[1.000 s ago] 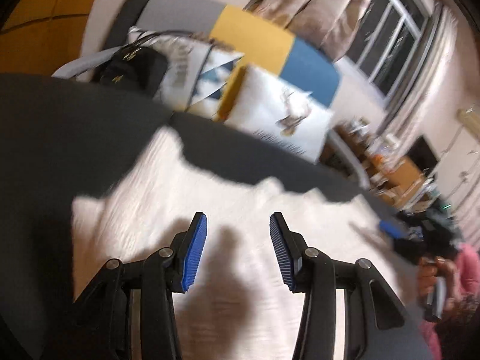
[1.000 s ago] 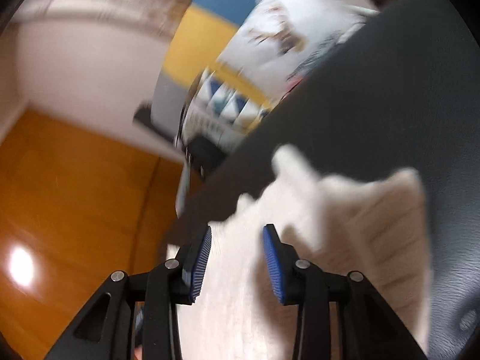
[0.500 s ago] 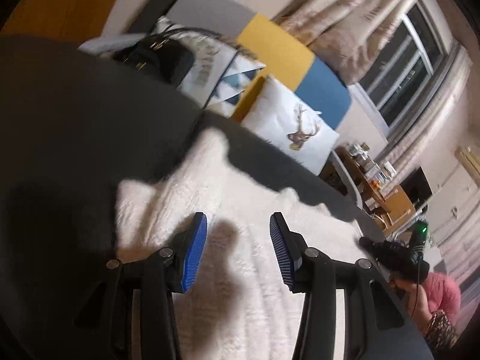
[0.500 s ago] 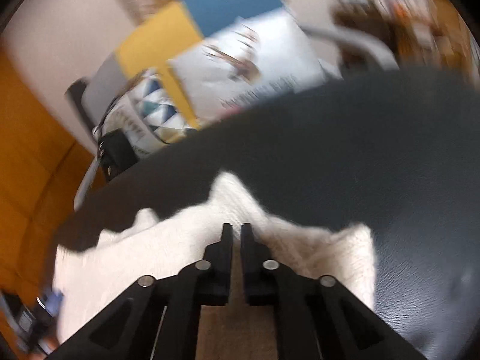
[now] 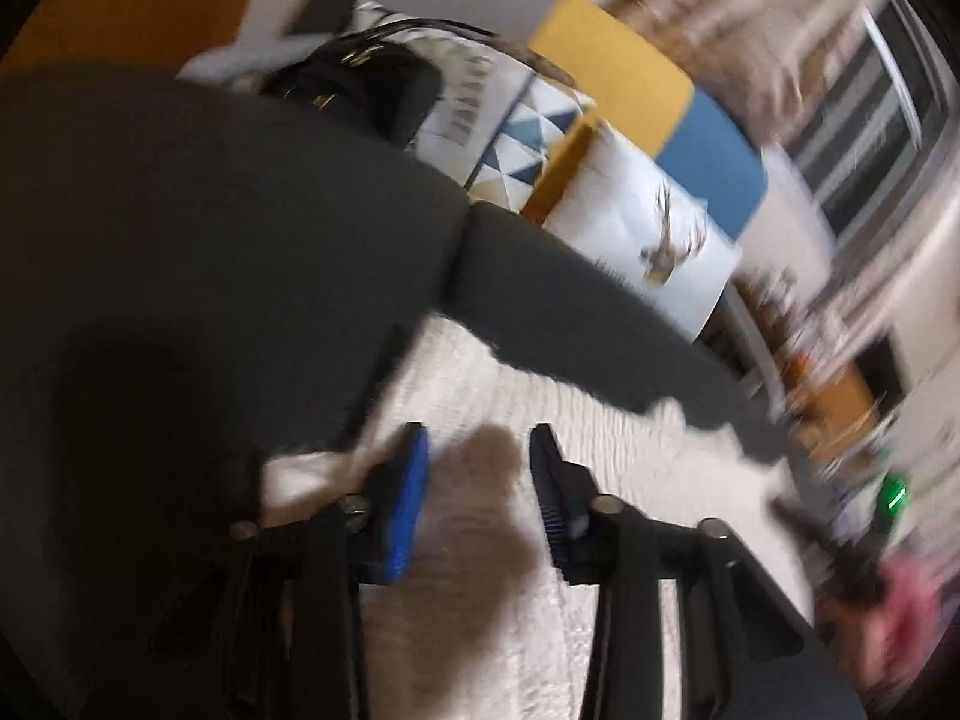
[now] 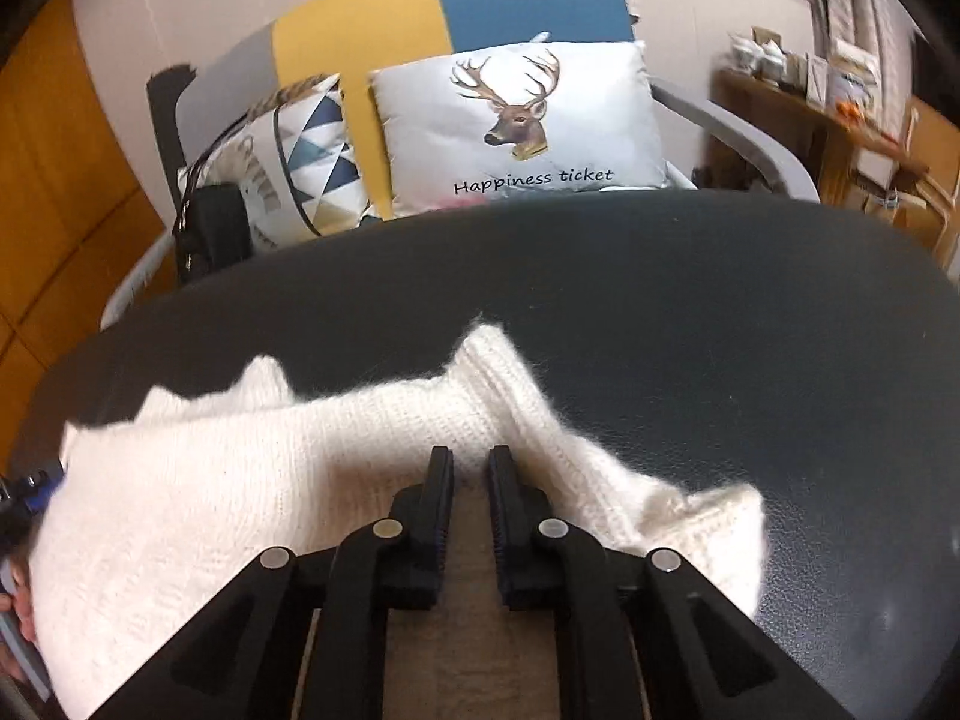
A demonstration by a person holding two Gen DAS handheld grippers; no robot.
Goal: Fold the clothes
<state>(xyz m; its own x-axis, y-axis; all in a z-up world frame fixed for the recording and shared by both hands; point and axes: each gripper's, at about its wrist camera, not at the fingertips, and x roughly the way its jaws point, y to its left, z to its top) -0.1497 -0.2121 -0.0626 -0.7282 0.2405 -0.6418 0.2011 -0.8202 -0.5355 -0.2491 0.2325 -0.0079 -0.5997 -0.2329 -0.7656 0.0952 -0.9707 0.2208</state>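
Note:
A white knitted sweater (image 5: pixel 600 450) (image 6: pixel 240 468) lies spread on a dark round table (image 5: pixel 210 240) (image 6: pixel 660 300). My left gripper (image 5: pixel 478 438) hovers over the sweater's left part near its edge. Its jaws are closing, still apart, with the knit under the gap and no pad pressing on it. My right gripper (image 6: pixel 471 456) sits on the sweater's right part. Its jaws are closing to a narrow slit, and a raised ridge of knit is pinched at the tips. The left wrist view is blurred by motion.
Behind the table stands a sofa with a deer cushion (image 6: pixel 522 120) (image 5: pixel 660 240), a triangle-pattern cushion (image 6: pixel 318 162) and a black bag (image 5: pixel 360 84) (image 6: pixel 210 228). A wooden shelf with small items (image 6: pixel 840 120) is at the right. A pink sleeve (image 5: pixel 906 594) shows at the edge.
The right gripper's jaws went from wide apart to nearly together on the knit, and its view rolled level. The left gripper moved along the sweater's left edge and its jaws narrowed.

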